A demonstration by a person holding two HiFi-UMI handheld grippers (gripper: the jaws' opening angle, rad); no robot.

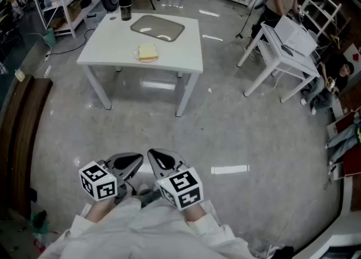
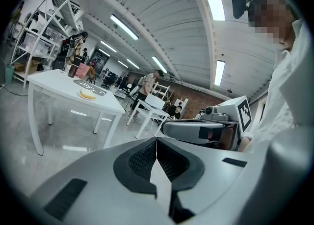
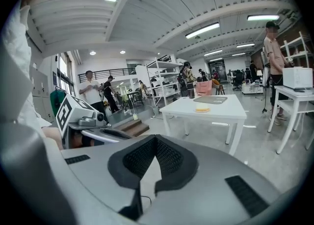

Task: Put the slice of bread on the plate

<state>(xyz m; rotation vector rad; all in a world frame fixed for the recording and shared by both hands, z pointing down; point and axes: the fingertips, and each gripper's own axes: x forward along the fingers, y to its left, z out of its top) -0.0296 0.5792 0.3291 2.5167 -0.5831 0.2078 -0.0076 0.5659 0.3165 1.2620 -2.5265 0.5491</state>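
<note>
Grey polished floor (image 1: 225,128) fills most of the head view. The white table (image 1: 107,40) stands in the upper middle of the frame, well apart from the person. A second white table (image 1: 285,57) sits at the upper right with someone standing beside it. On the nearer table a grey tray (image 1: 158,27) lies toward the far edge and a dark bottle (image 1: 125,4) stands at the far left corner. Near the front edge a small pale plate (image 1: 139,57) carries the slice of bread (image 1: 148,51). The slice appears to lie on the plate already, though it is too small here to judge how squarely.

If that reading is right, the main risk is needless handling. A fresh pinch could crush or tear the soft slice, or nudge the light plate toward the front edge just beside it. Reaching in from this far off would also make any approach hard to aim.

The left gripper (image 1: 135,161) and right gripper (image 1: 155,157) sit low at the bottom centre, drawn in close to the body. Their tips angle inward toward each other and point roughly at the table. In each gripper view the ribbed black pads (image 2: 142,160) press together at the tips, and nothing sits between them. Both grippers are clenched and empty.
</note>
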